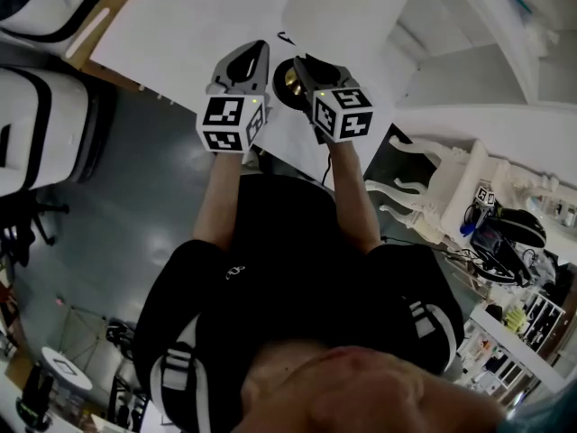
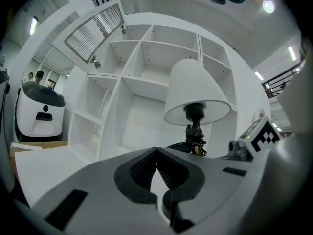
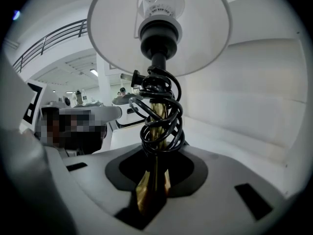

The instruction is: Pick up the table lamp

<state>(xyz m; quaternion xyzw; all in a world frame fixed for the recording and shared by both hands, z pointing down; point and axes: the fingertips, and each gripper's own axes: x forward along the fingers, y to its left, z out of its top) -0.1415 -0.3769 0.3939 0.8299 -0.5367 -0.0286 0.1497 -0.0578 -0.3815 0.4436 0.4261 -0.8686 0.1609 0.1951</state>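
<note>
A big white shelf [image 2: 142, 82] stands behind the table lamp [image 3: 157, 48]. The white worktop [image 1: 180, 34] lies under the lamp. The lamp has a white shade [image 3: 205, 28] on top. The right gripper [image 3: 152, 177] has its jaws closed on the lamp's gold stem [image 3: 151, 192], low under the shade. The left gripper [image 2: 157, 153] is near the lamp, its jaws pressed together with nothing in them. A black cord [image 3: 164, 116] is wound round the stem, just above the right jaws.
</note>
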